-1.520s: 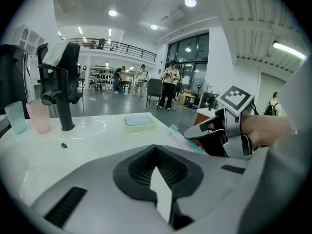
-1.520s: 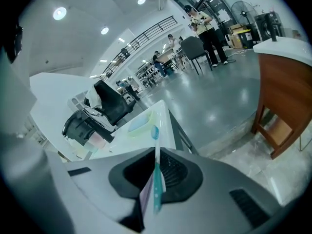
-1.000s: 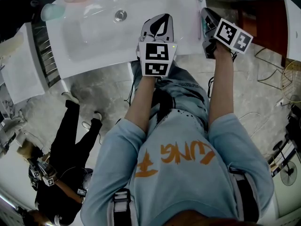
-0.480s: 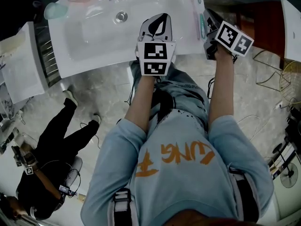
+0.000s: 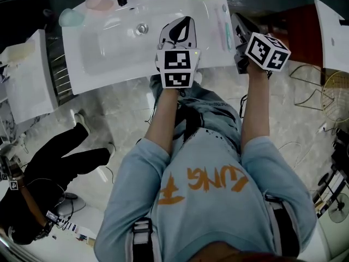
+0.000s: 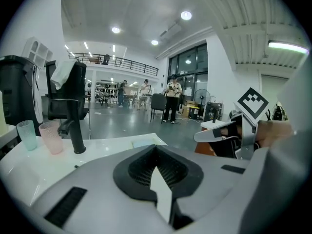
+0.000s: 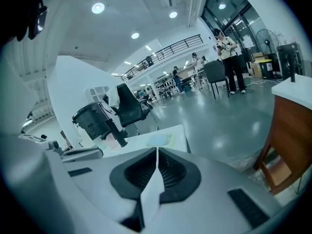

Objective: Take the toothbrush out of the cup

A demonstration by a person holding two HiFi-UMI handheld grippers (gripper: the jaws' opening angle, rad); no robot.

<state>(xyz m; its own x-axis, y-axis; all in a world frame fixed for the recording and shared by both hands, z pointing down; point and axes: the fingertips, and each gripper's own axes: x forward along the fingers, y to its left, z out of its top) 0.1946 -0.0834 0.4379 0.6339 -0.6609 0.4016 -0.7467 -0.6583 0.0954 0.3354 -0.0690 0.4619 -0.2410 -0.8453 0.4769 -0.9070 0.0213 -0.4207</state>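
The white worktop [image 5: 98, 64] has a long sink bowl [image 5: 117, 42] sunk into it, with a round drain [image 5: 142, 29] near the back. A black tap [image 6: 75, 130] stands at the far edge. Beside the tap sit a pink cup [image 6: 51, 136] and a blue-green cup [image 6: 27, 134], close together at the left back corner. I cannot tell if anything is in them.

A thin green and white stick, which looks like the toothbrush [image 5: 227, 34], lies flat on the right edge of the worktop. It is well apart from the cups and just beside the tip of the right claw.

The left claw [image 6: 156, 152] is pressed together with nothing in it. It is over the front middle of the sink. The right claw [image 7: 157, 152] is pressed together too and holds nothing. It is over the right end of the worktop.

The floor [image 5: 125, 102] is pale and shiny like stone. A brown wooden cabinet [image 7: 287, 145] stands to the right of the sink. A person in black [image 5: 49, 173] is down on the floor to the left. The room is a big hall with round lights in the ceiling [image 6: 146, 18], tall windows [image 6: 187, 72] and a balcony rail [image 6: 117, 62]. Some people stand far off.
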